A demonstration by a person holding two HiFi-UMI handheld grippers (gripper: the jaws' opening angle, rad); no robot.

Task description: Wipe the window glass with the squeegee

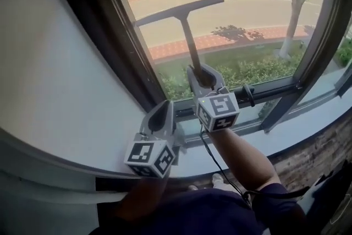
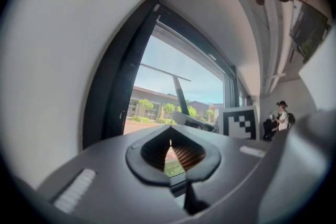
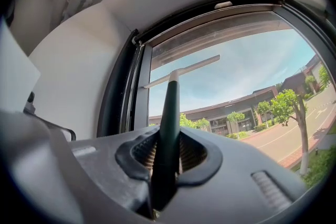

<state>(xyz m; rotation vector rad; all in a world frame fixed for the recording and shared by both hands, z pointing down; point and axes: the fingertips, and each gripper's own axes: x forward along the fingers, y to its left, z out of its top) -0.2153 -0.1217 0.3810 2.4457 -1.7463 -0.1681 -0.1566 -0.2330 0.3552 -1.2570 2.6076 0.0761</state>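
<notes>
Squeegee (image 1: 187, 36) rises straight out of our right tool (image 1: 204, 77), whose jaws are clamped on its dark handle; its pale blade sits tilted at the far end, above and ahead of that tool, against the window glass (image 1: 247, 14); we cannot tell whether it touches; the dark window frame (image 1: 118, 36) runs to the tool's left; our left tool (image 1: 160, 121) hangs lower and just left of the right one, over the white sill (image 1: 66, 118), jaws together on nothing.
</notes>
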